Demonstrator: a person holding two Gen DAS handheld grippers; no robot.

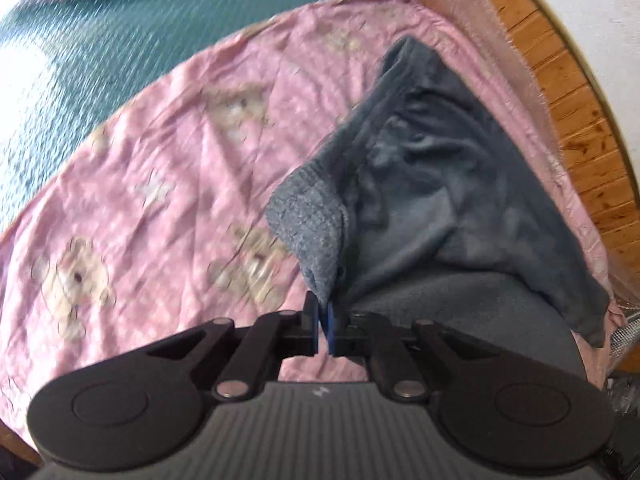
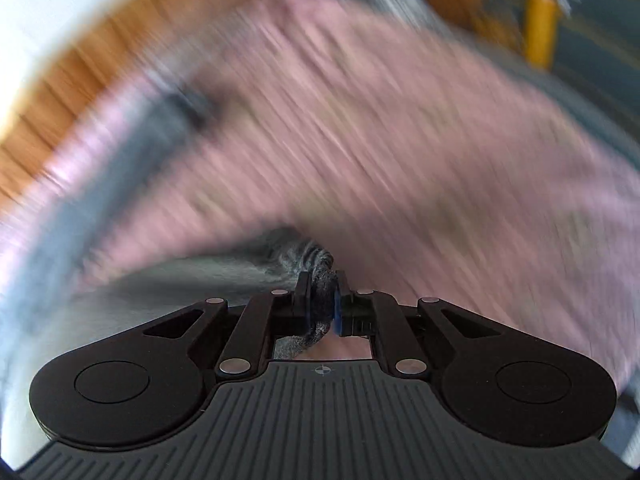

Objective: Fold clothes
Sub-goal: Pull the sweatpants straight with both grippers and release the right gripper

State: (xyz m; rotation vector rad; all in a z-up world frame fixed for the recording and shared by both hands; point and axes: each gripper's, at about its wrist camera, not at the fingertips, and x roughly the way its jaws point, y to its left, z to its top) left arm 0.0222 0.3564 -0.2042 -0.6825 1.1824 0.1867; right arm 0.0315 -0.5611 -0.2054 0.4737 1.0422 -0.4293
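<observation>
While gray garment (image 1: pixel 432 184) is draping over pink sheet (image 1: pixel 168 168), left gripper (image 1: pixel 323 320) and right gripper (image 2: pixel 322 304) are each pinching its edge between fingers.

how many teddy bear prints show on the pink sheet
3 on the pink sheet: one upper middle, one lower left, one beside the grey garment. More may be hidden underneath.

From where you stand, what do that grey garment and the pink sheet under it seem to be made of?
The grey garment looks like soft fleece or knit, matte and fuzzy; its ribbed edge shows a coarser knitted texture. The pink sheet looks like thin woven cotton, smooth, finely creased and printed with teddy bears. Both gripper fingers seem hard black plastic with blue pads.
</observation>
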